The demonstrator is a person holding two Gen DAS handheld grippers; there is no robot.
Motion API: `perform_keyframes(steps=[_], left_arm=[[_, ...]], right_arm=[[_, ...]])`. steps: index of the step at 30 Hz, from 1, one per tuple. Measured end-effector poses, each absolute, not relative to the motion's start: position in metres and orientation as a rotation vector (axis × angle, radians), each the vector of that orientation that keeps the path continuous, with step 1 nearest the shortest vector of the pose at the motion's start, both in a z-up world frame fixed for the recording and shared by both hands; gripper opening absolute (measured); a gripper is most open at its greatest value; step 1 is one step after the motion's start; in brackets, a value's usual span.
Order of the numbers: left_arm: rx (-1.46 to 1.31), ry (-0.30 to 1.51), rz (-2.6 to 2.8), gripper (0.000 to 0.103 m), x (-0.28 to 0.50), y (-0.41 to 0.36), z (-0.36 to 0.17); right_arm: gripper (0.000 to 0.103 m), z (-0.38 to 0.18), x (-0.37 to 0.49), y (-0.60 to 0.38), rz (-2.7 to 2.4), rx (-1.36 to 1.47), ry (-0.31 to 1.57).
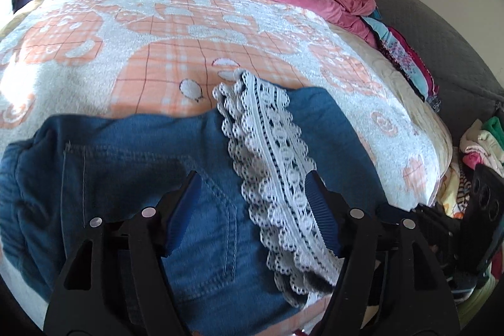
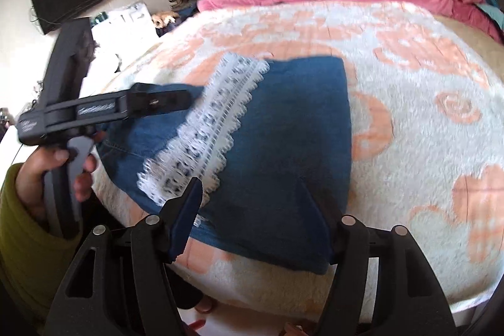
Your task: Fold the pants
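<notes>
Both our left gripper [image 1: 253, 175] and right gripper [image 2: 250, 185] hover with jaws apart, gripping nothing, above the folded pants [image 2: 293, 122] on the bed [image 2: 425, 122], seemingly letting go.

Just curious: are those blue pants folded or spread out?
Folded. The blue pants lie as a compact block on the bedspread, lace trim running across the top.

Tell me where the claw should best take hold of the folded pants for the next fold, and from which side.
Probably the near right corner of the pants, coming from the bed's near edge. There the denim lies flat, its hem reaches the edge of the blanket, and the corner is free of the lace trim. The right claw is open just above that hem.
</notes>
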State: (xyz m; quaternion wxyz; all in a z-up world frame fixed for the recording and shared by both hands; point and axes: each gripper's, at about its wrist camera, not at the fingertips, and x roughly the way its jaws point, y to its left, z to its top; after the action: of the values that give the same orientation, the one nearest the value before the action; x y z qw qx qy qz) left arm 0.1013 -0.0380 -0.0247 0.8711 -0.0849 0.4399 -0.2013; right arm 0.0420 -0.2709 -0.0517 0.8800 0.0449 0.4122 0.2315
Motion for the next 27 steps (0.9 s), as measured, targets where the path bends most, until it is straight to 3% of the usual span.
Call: perform_keyframes(steps=[18,20,27], left_arm=[[-0.18,0.955,-0.385,0.061,0.053,-0.032,-0.033],[-0.2,0.949,-0.406,0.061,0.046,-0.034,-0.029],[-0.092,0.99,-0.393,0.061,0.037,-0.059,-0.043]], right_arm=[[0.062,-0.05,0.035,-0.279,0.466,0.104,0.89],[0.072,-0.037,0.032,-0.293,0.471,0.167,0.821],[0.072,-0.045,0.036,-0.3,0.408,0.129,0.855]])
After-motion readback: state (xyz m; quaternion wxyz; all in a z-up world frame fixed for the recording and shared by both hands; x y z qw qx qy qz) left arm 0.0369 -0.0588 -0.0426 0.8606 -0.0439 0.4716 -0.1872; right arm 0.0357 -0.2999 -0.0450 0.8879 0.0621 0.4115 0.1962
